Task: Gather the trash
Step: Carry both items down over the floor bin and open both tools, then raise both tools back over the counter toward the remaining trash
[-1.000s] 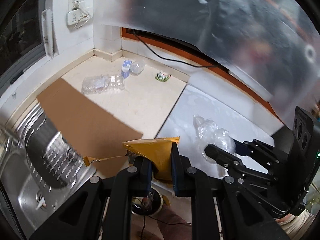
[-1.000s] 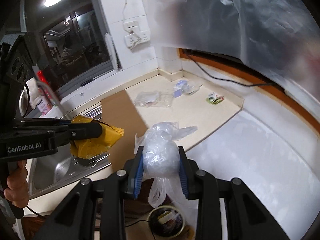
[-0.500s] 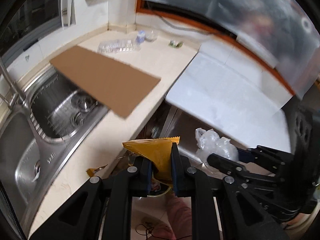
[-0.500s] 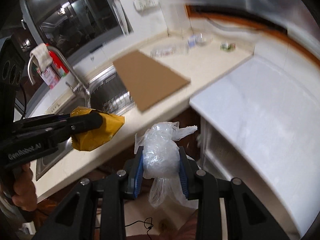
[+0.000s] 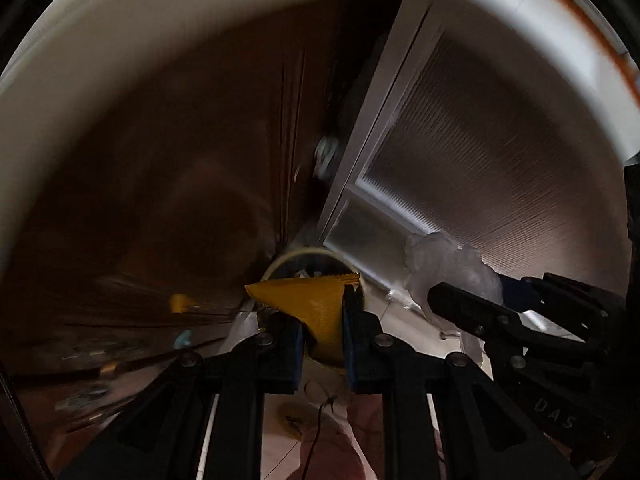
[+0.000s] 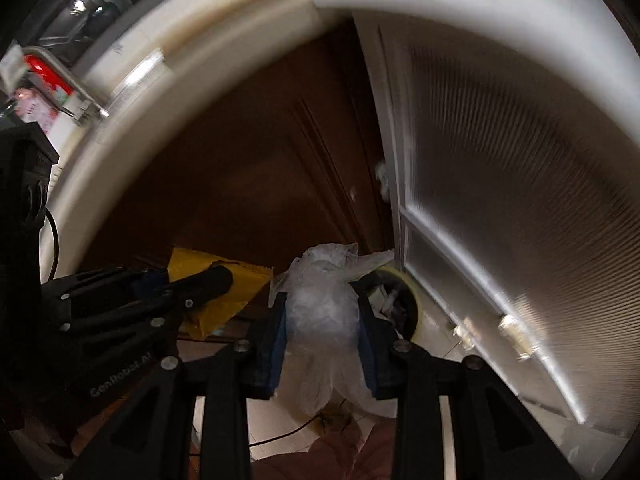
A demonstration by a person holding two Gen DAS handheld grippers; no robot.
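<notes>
Held a yellow wrapper (image 5: 316, 308) tight in the left fingers (image 5: 346, 320), shut hard on it. Looked crinkly and folded to a point, with a zigzag edge along the top. Held a clear plastic bag (image 6: 324, 280) in the right fingers (image 6: 282, 320), pressed on it from both sides and part way closed around the fat bundle. Looked scrunched into a soft cloudy ball, with a loose tail hanging down under the fingers. Kept both bits of trash up in the air, side by side, the yellow one on the left. Hung over a round bin (image 5: 304, 255) with a pale rim and some rubbish already inside. Set down on a pale tiled floor (image 6: 276, 420), with a thin dark wire (image 6: 280, 438) lying close by. Showed a dark brown cupboard door (image 5: 180, 160) behind the bin. Showed right beside it a door of ribbed cloudy glass (image 5: 480, 140) in a pale frame. Curved over everything, high up, as the white edge of the table (image 5: 160, 8). Came out all blurry up there.
</notes>
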